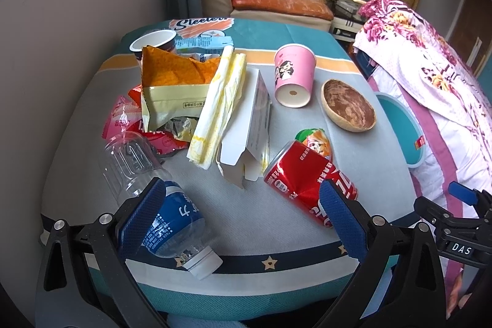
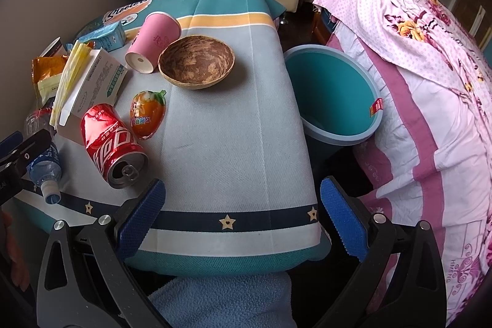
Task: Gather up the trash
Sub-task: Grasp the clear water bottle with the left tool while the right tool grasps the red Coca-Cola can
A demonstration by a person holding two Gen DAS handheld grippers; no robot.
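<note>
Trash is scattered over the cloth-covered table [image 2: 233, 149]. A crushed red can [image 1: 301, 177] [image 2: 110, 143] lies on its side beside my left gripper's right finger. A clear bottle with a blue label [image 1: 172, 223] lies against the left finger. My left gripper [image 1: 243, 217] is open and low over the table's front, with bare cloth between its fingers. My right gripper [image 2: 243, 219] is open at the table's front edge and holds nothing. A teal bin [image 2: 332, 100] [image 1: 399, 128] stands on the floor to the right of the table.
A pink paper cup [image 1: 293, 76], a wooden bowl [image 2: 196, 62], an orange jelly packet [image 2: 147, 114], a white box [image 1: 246, 131], an orange snack bag [image 1: 175, 82], a yellowish wrapper [image 1: 221, 103] and a blue carton [image 2: 107, 36] lie on the table. A floral bedcover [image 2: 415, 76] crowds the bin's right side.
</note>
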